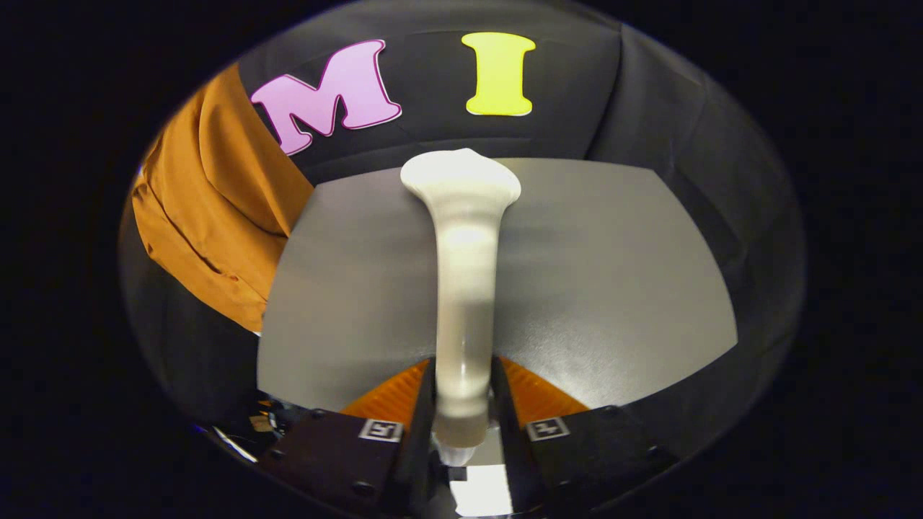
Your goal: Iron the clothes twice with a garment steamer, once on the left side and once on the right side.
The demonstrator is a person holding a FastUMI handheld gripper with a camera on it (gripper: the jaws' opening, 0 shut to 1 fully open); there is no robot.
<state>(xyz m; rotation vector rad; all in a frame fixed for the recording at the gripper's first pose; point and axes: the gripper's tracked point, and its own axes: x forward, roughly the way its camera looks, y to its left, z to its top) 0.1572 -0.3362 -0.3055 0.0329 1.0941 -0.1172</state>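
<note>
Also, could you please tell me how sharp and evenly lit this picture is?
Gripper view: the steamer held in the gripper looks soft and smeared along its handle; glare sheens the grey table; fisheye bends the table's edges; the orange garment is sharper.

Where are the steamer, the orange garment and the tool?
steamer (465, 288), gripper view, middle of its handle, clamped between the fingers.
orange garment (209, 209), gripper view, middle of the hanging cloth, ahead and left of the steamer head.
tool (464, 411), gripper view, midway between the fingertips, shut on the steamer.
</note>
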